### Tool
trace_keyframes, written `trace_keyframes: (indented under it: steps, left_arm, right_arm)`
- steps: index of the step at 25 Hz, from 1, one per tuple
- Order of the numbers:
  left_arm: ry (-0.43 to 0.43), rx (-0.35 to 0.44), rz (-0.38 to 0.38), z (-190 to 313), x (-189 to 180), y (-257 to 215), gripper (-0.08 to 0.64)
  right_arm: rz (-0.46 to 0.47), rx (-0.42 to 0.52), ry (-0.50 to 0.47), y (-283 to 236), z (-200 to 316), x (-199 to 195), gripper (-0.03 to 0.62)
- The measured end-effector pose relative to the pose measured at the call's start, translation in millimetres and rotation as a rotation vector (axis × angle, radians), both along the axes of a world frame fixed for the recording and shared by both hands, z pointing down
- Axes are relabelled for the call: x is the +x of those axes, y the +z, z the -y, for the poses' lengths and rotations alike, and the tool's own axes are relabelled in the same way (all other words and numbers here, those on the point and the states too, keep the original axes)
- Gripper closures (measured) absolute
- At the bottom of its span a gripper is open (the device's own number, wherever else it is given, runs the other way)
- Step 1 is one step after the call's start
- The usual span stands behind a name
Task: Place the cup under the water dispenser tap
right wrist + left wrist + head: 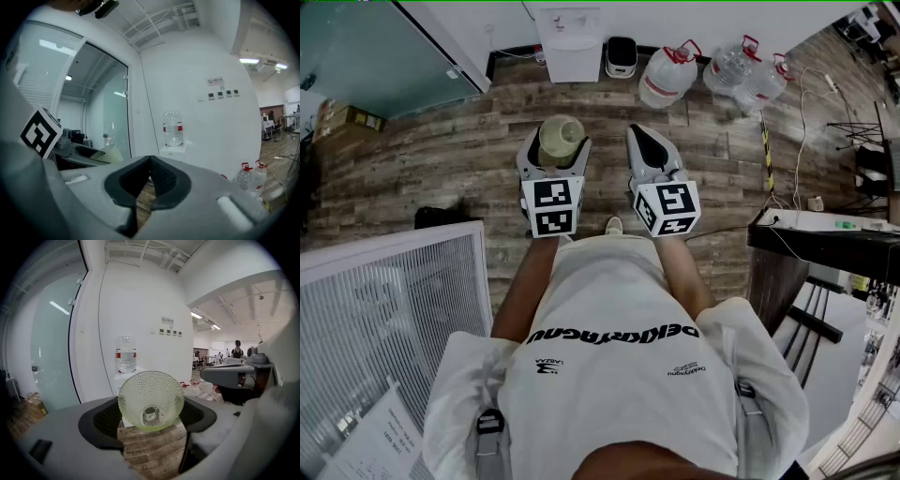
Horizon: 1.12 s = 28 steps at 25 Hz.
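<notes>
The left gripper [151, 411] clamps a dimpled pale-green glass cup [151, 397] between its fingers [101, 420], mouth toward the camera; a white bottle-topped water dispenser [123, 378] stands beyond.

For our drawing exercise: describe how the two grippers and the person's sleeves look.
Both the left gripper and right gripper have light grey bodies with black jaws. Each carries a white cube with black square markers. The person wears a white short-sleeved T-shirt with black lettering.

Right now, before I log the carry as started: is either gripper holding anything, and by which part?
The left gripper holds the textured glass cup by its sides, between its two fingers. The right gripper is shut and empty.
</notes>
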<state>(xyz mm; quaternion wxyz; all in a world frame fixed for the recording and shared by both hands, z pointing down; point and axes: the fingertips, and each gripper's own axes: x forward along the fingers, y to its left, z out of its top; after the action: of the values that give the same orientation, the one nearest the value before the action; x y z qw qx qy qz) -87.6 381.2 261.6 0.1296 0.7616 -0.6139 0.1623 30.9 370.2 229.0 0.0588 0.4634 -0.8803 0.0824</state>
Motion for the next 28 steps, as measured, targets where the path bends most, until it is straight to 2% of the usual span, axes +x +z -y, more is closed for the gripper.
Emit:
trace_keyframes:
  steps: [6,19,24,28]
  left_arm:
    - [-0.010,0.022,0.011,3.7,24.1,-3.8,0.193]
    - [-0.064,0.045,0.033,24.8,81.7,-3.5,0.193]
    - [-0.073,0.034,0.044,31.9,88.4,-1.3,0.193]
    - [-0.083,0.027,0.039,47.1,81.7,4.5,0.193]
  right_arm:
    - [0.046,-0.004,-0.049,0.2,3.8,15.6,0.594]
    - [0.061,0.031,-0.096,-0.7,39.9,69.0,0.594]
    - [0.077,0.001,-0.085,7.0,56.5,78.4,0.594]
    - [0.076,-0.022,-0.094,18.4,72.7,68.9,0.593]
